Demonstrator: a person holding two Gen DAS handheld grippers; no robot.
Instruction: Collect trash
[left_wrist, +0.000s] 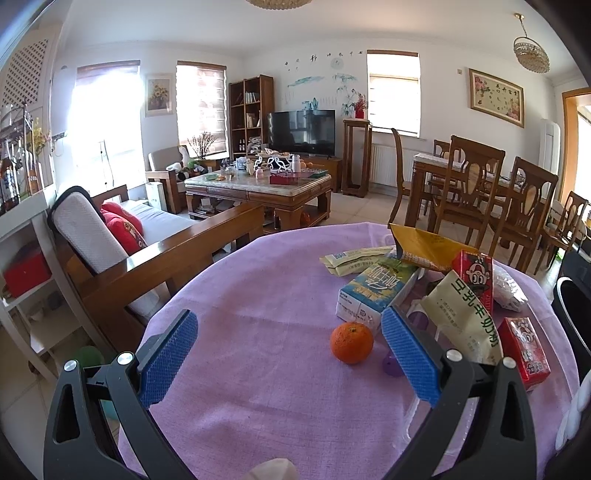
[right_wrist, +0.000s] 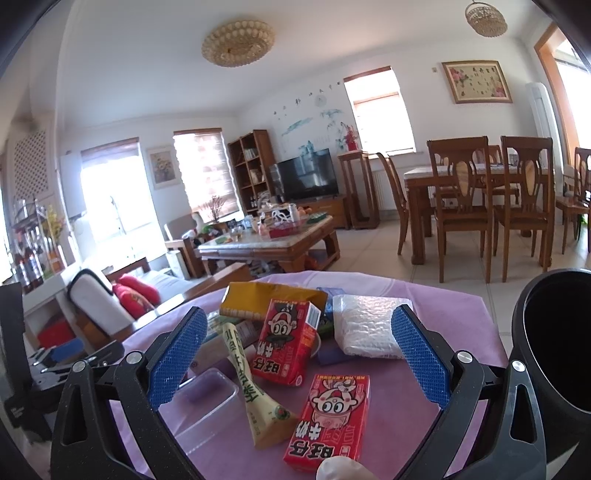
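Note:
Trash lies on a purple-clothed table (left_wrist: 258, 295). Two red milk cartons lie in the right wrist view, one flat (right_wrist: 330, 417), one propped up (right_wrist: 286, 341). A cream pouch (right_wrist: 255, 391), a yellow bag (right_wrist: 266, 301), a white bubble-wrap packet (right_wrist: 365, 328) and a clear plastic box (right_wrist: 207, 402) surround them. A blue-white carton (left_wrist: 373, 291) and an orange (left_wrist: 351, 342) show in the left wrist view. My left gripper (left_wrist: 290, 338) is open above bare cloth, the orange between its fingers. My right gripper (right_wrist: 299, 334) is open over the red cartons.
A black bin (right_wrist: 554, 350) stands at the table's right edge, also seen as the bin (left_wrist: 570, 317) in the left wrist view. A wooden sofa (left_wrist: 155, 254) sits beyond the table's left side. Dining chairs (left_wrist: 480, 192) stand further back right, a coffee table (left_wrist: 258, 188) behind.

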